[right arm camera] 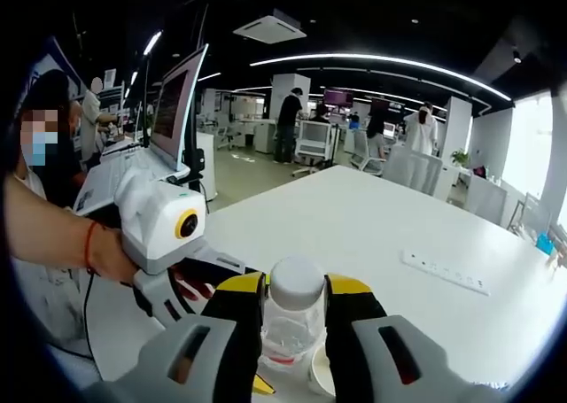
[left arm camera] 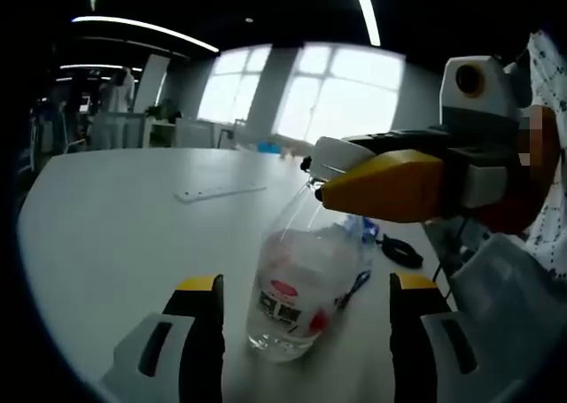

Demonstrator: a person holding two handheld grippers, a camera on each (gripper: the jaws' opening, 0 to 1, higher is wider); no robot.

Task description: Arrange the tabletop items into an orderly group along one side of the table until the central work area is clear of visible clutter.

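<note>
I can read nothing here. The bottle between my jaws carries a red-and-dark label, but its print is too blurred to make out.

The white desk carries a clear plastic bottle, standing upright between the left tongs. Beyond the bottle a white power strip lies flat. Right of the tongs, a black cable rests near the desk's edge.
</note>
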